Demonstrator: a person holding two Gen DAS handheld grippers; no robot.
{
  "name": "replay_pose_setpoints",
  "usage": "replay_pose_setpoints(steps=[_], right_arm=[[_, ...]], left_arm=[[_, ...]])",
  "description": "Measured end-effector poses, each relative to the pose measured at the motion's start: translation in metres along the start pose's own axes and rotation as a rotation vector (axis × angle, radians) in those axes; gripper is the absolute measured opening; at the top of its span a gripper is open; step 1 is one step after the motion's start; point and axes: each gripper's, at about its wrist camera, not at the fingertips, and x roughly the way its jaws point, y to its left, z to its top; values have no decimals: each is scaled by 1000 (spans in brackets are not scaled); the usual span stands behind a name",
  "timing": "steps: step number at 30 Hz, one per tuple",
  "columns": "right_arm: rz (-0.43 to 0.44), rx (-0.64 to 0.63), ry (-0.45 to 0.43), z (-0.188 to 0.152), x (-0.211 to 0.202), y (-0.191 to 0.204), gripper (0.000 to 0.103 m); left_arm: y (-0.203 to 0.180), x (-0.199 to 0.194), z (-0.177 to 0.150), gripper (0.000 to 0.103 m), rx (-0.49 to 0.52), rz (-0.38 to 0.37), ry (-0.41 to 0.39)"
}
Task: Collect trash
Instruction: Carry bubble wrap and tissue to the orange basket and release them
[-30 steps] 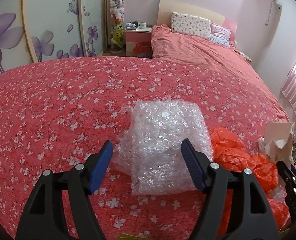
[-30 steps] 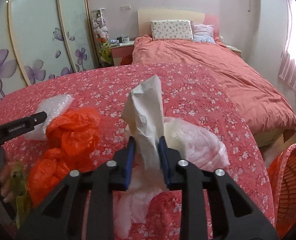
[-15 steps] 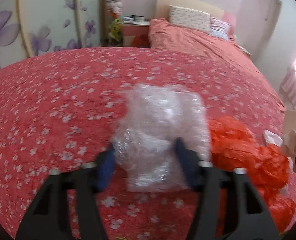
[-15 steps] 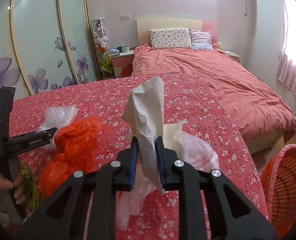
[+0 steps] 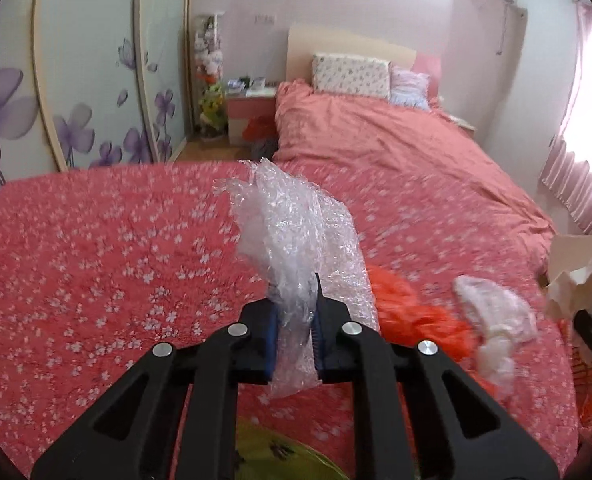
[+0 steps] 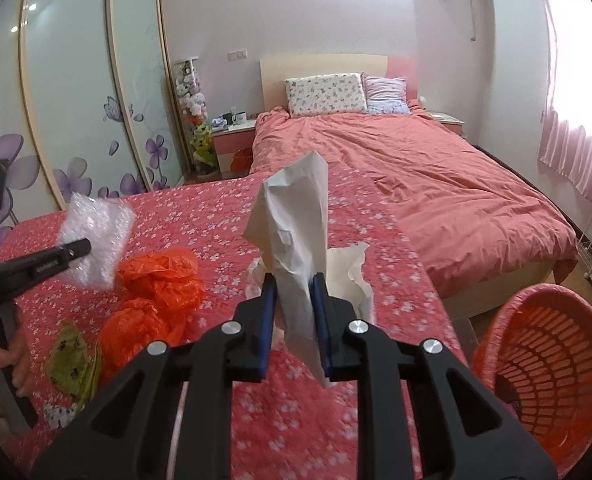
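Observation:
My left gripper (image 5: 294, 320) is shut on a sheet of clear bubble wrap (image 5: 296, 236) and holds it above the red flowered table cover (image 5: 96, 248). The bubble wrap also shows in the right wrist view (image 6: 96, 240). My right gripper (image 6: 294, 312) is shut on a crumpled white paper (image 6: 296, 236), lifted off the table. An orange plastic bag (image 6: 156, 292) lies on the cover between the two grippers; it also shows in the left wrist view (image 5: 416, 316). A thin white plastic bag (image 5: 492, 320) lies to its right.
An orange slatted basket (image 6: 544, 352) stands low at the right, beside the table edge. A yellow-green wrapper (image 6: 72, 360) lies at the near left of the table. A bed with a pink quilt (image 6: 416, 176) stands behind, wardrobe doors (image 6: 76, 100) at the left.
My left gripper closed on the bubble wrap and lifted it off the cover. My right gripper rose with the white paper, and the basket came further into view.

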Motion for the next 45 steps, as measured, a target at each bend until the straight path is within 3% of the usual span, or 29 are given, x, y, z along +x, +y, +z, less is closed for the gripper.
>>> replay_pose_setpoints(steps=[12, 27, 45], right_arm=[[-59, 50, -54, -14, -58, -51, 19], [-166, 149, -63, -44, -93, -126, 19], [-272, 271, -44, -76, -105, -208, 20]], left_arm=[[-69, -55, -6, 14, 90, -113, -66], [-160, -55, -40, 14, 209, -290, -32], [-255, -49, -75, 14, 291, -463, 36]])
